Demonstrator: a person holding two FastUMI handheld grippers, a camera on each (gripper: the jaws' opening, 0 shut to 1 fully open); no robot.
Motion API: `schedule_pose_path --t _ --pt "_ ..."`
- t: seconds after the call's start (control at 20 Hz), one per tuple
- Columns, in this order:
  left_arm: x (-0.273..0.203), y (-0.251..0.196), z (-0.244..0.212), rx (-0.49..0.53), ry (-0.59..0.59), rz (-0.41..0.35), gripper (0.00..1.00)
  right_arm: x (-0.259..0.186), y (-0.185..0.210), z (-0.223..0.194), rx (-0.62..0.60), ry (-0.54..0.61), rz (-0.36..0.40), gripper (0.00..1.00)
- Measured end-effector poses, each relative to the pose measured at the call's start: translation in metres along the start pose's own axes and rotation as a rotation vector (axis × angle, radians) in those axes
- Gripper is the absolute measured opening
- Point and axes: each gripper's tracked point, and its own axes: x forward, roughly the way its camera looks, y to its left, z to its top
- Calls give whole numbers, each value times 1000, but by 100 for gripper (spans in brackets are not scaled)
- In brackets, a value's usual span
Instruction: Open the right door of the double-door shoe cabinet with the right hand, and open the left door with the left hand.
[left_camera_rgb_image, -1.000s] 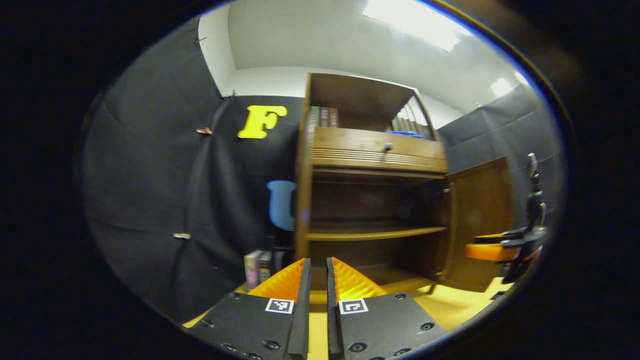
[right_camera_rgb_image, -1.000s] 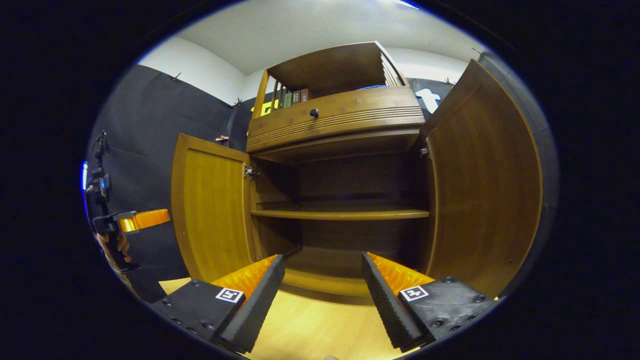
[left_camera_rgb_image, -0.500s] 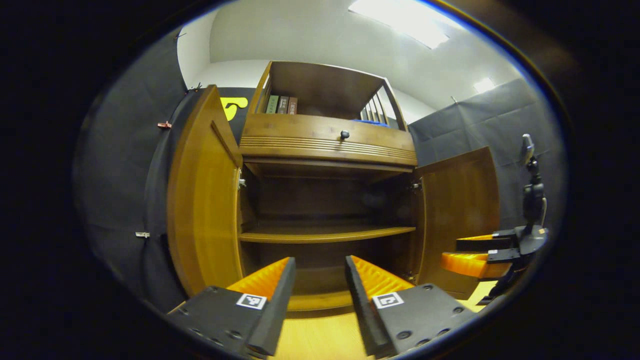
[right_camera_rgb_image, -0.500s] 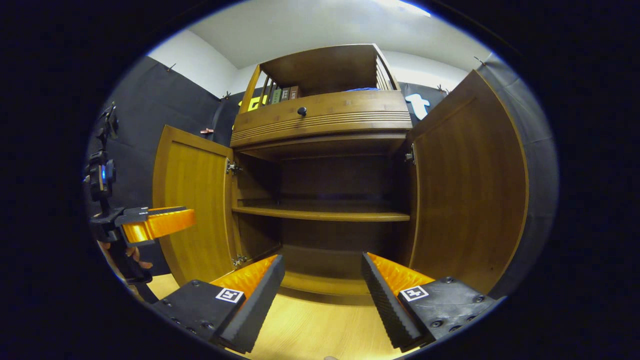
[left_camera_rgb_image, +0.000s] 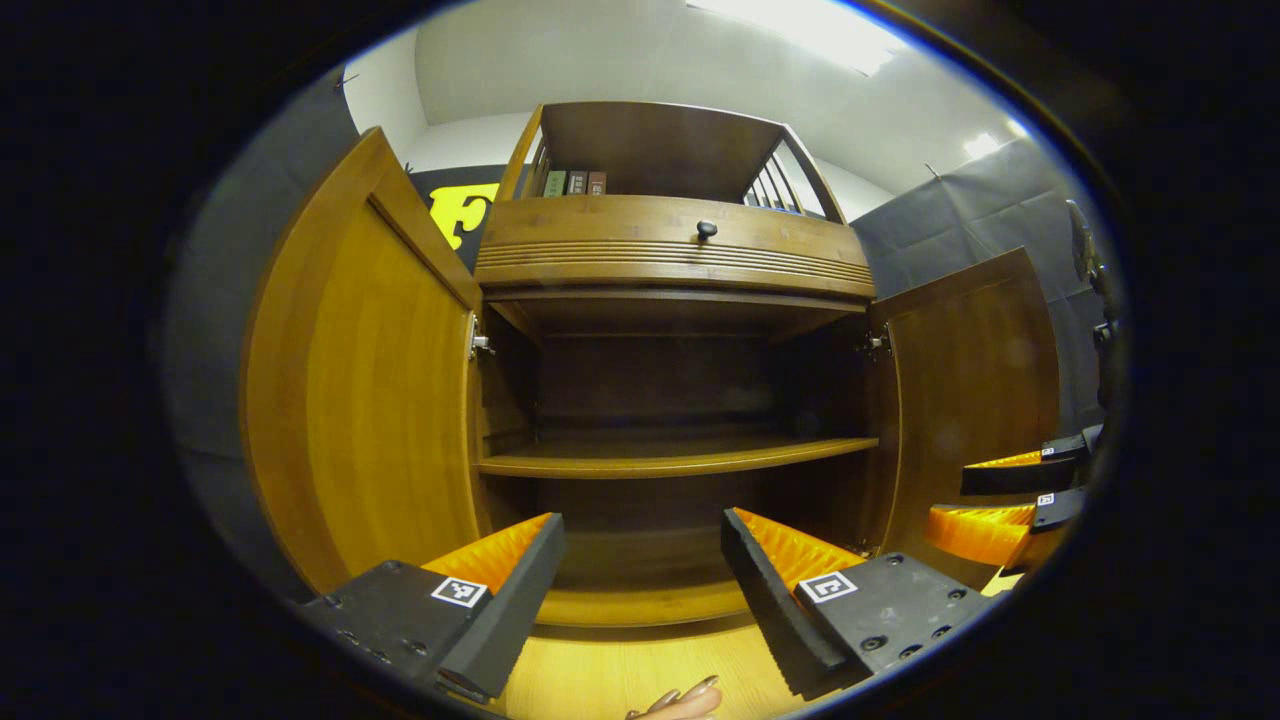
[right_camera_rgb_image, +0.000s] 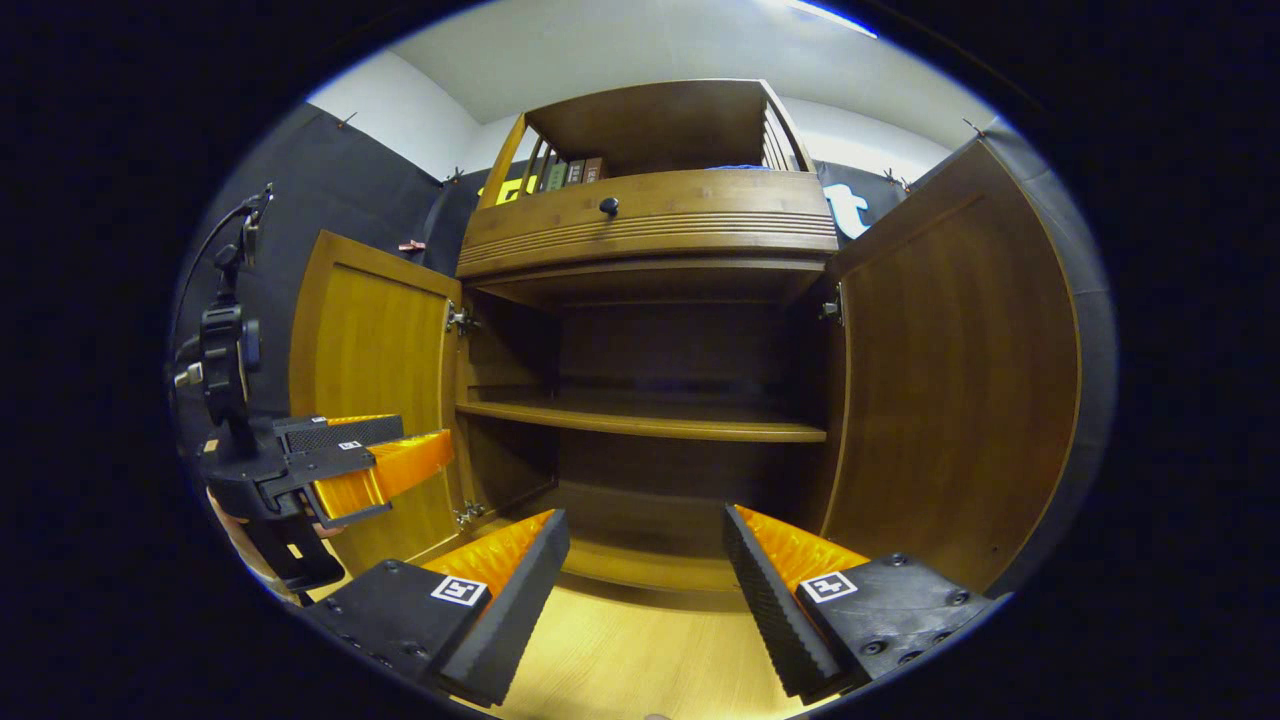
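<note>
2 doors stand swung wide: left door (left_camera_rgb_image: 360, 400), right door (right_camera_rgb_image: 950, 390). Left gripper (left_camera_rgb_image: 640, 570) and right gripper (right_camera_rgb_image: 645, 570) gape, grasping nothing; cabinet (right_camera_rgb_image: 650, 340) depths too dim.

We see the shoe cabinet (left_camera_rgb_image: 676, 250) with left door (left_camera_rgb_image: 350, 400) and right door (left_camera_rgb_image: 975, 380) swung wide; our left tool (left_camera_rgb_image: 640, 580) gapes, holding nothing.

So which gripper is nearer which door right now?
Left gripper sits beside the left door; right gripper beside the right door. Both doors stand swung open.
</note>
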Motion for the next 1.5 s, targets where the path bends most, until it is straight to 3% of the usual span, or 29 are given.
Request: schedule_pose_path --t 0.6,1.5 --pt "27 5 -17 -25 35 6 99 27 -19 -7 10 21 -51 98" --pt "38 3 -15 -36 15 -30 98 32 -22 -3 14 1 -53 98"
